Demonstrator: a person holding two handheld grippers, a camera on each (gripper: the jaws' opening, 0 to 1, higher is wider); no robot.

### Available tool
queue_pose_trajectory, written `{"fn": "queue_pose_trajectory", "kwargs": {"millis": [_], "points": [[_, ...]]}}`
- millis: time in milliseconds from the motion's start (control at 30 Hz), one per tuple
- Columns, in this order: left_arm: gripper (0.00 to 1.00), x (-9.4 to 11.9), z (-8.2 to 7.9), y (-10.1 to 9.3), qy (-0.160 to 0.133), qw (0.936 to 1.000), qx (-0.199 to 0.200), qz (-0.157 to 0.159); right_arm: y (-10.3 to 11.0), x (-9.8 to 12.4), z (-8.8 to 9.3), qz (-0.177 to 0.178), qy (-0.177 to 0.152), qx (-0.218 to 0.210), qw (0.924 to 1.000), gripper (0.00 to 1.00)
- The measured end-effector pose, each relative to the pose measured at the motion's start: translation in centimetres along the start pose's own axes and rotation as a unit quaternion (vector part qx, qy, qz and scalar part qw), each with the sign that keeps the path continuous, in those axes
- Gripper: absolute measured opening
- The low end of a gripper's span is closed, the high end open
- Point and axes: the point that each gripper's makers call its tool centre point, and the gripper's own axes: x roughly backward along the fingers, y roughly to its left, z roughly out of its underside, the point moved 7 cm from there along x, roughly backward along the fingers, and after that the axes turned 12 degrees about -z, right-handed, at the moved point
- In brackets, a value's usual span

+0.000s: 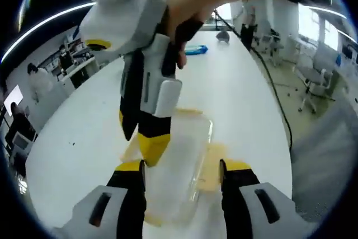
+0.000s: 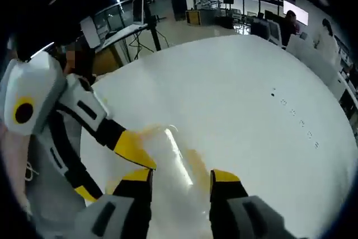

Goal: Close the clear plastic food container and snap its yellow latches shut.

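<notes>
Our left gripper (image 1: 182, 174), jaws spread, straddles the clear container (image 1: 179, 166) lying blurred on the white table (image 1: 235, 93), our right gripper (image 2: 182, 180) hovers above it equally spread, its yellow tips by the lid, and an office lies beyond.

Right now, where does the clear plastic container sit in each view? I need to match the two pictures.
Left gripper view: the clear container lies low at centre on the white table, between this view's own jaws, with the right gripper reaching down onto it.
Right gripper view: container low at centre, blurred, left gripper coming in beside it.
Shared landmark: the container's yellow latch.
</notes>
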Motion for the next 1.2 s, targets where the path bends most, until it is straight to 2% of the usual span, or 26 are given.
{"fn": "queue_pose_trajectory", "kwargs": {"millis": [33,133,300,400,733,967,1067,1133,1167,1200], "points": [[0.53,0.0,0.2,0.1,0.005,0.9999,-0.013,-0.003,-0.2,0.1,-0.1,-0.001,0.01,0.004,0.9999,0.38],[0.52,-0.3,0.9,0.1,0.018,0.9988,-0.044,-0.011,-0.8,-0.2,-0.5,-0.013,0.013,-0.001,0.9998,0.38],[0.45,-0.5,1.3,0.5,0.023,0.998,-0.052,-0.028,-0.6,-1.1,-0.5,-0.037,0.029,-0.011,0.9989,0.37],[0.45,-0.7,1.4,0.7,0.019,0.9978,-0.057,-0.027,-0.7,-1.3,-0.7,-0.043,0.038,-0.004,0.9983,0.37],[0.43,-0.8,1.2,0.9,0.032,0.9984,-0.036,-0.028,-1.2,-1.8,-1.6,-0.062,0.11,-0.014,0.9919,0.35],[0.42,-0.9,1.1,1.2,0.047,0.9986,-0.013,-0.019,-1.5,-2.0,-1.7,-0.077,0.13,-0.027,0.9881,0.34],[0.42,-0.8,1.2,1.3,0.042,0.9989,-0.009,-0.017,-1.9,-2.0,-1.4,-0.101,0.12,-0.036,0.987,0.34],[0.42,-0.9,1.2,1.3,0.042,0.999,-0.006,-0.016,-1.8,-2.0,-1.4,-0.103,0.12,-0.036,0.9867,0.33],[0.42,-0.8,1.2,0.8,0.045,0.999,-0.005,0.002,-1.3,-2.4,-1.3,-0.12,0.122,-0.042,0.9844,0.33],[0.42,-0.8,1.2,1.0,0.044,0.999,-0.008,-0.008,-1.5,-2.3,-1.2,-0.113,0.126,-0.046,0.9845,0.33]]}}
